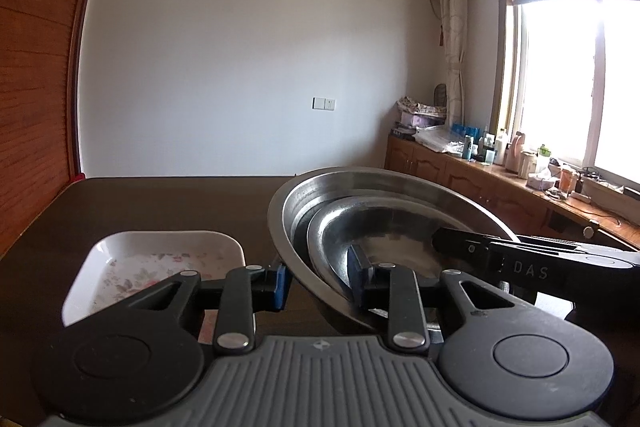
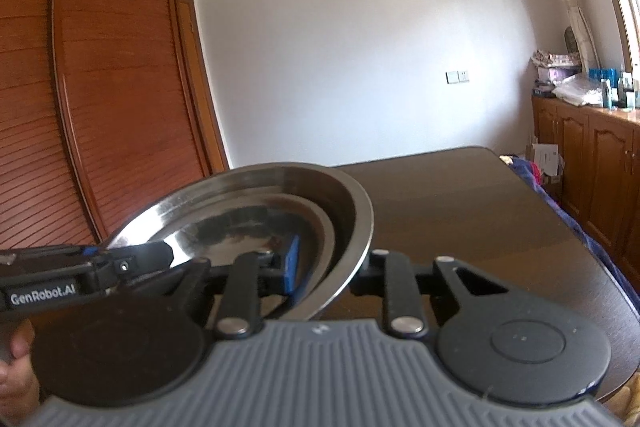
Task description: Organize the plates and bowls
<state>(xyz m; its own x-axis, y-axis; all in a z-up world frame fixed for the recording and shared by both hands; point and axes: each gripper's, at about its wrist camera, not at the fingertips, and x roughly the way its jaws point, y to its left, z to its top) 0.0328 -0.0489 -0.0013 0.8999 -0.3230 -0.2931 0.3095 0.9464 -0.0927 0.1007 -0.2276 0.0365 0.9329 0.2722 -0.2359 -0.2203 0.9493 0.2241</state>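
Observation:
Two nested steel bowls, a large one (image 1: pixel 400 183) with a smaller one (image 1: pixel 384 223) inside, hang slightly above the dark table (image 1: pixel 160 203). My left gripper (image 1: pixel 320 277) is shut on their near left rim, one blue pad outside and the other inside. My right gripper (image 1: pixel 444 239) reaches in from the right. In the right wrist view the large bowl (image 2: pixel 248 187) is tilted, and my right gripper (image 2: pixel 332 263) is shut on its right rim, with the blue pad inside. My left gripper (image 2: pixel 160 251) holds the opposite rim. A white floral rectangular dish (image 1: pixel 160 259) lies left of the bowls.
A wooden wardrobe (image 2: pixel 100 87) stands to the left. Under the window on the right, a sideboard (image 1: pixel 500 183) carries bottles and clutter. The table's far edge (image 1: pixel 180 179) runs close to the white wall. A person's hand (image 2: pixel 16 367) shows at the lower left.

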